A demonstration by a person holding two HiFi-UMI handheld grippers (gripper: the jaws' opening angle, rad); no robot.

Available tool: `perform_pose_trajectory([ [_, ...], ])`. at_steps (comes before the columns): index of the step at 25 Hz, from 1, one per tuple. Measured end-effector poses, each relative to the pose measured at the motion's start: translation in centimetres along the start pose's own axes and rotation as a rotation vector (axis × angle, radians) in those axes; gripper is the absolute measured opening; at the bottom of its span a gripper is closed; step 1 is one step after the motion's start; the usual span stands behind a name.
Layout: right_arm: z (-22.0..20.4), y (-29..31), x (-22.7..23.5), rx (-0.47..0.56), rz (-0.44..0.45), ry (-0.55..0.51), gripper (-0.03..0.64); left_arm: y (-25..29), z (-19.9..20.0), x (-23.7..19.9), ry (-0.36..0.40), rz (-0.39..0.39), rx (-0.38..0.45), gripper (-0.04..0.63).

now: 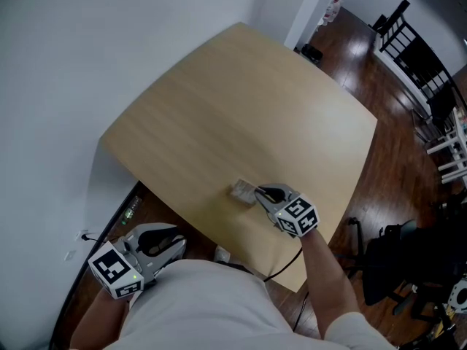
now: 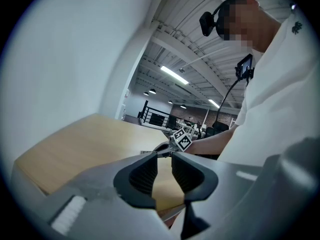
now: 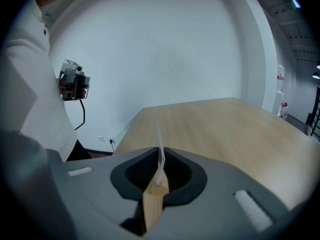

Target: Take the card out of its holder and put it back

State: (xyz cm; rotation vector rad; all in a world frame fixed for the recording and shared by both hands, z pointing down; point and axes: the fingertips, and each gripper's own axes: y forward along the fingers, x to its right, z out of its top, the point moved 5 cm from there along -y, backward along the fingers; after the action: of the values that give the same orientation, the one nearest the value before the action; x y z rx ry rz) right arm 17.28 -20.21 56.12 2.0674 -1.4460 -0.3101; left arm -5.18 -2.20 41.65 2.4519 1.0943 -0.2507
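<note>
- My right gripper [image 3: 160, 155] is clamped on the thin pale card [image 3: 159, 139], seen edge-on; my left gripper [image 2: 164, 159] stands apart, empty.
- Risk: the small pale holder [image 1: 241, 191] lifts along with the card, dragged by slot friction.

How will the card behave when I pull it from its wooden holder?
The card shows edge-on as a thin sliver in the right gripper, so it probably flexes easily and weighs little. The wooden holder looks small, with nothing pinning it to the table, so it may lift or tip along if its slot grips tightly.
</note>
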Motion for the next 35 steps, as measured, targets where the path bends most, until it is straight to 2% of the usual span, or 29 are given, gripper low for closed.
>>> perform_pose_trajectory([
  [11,0.2,-0.2,-0.4,0.019,0.031,0.02,0.023,-0.3,-0.2,0.1,0.01,0.004,-0.004,0.095],
  [22,0.6,-1.2,-0.1,0.058,0.009,0.068,0.021,-0.9,-0.9,0.0,0.004,0.004,-0.002,0.095],
  [35,3.2,-3.6,-0.9,0.085,-0.02,0.016,0.021,-1.5,-1.0,0.0,0.01,-0.018,0.012,0.095],
])
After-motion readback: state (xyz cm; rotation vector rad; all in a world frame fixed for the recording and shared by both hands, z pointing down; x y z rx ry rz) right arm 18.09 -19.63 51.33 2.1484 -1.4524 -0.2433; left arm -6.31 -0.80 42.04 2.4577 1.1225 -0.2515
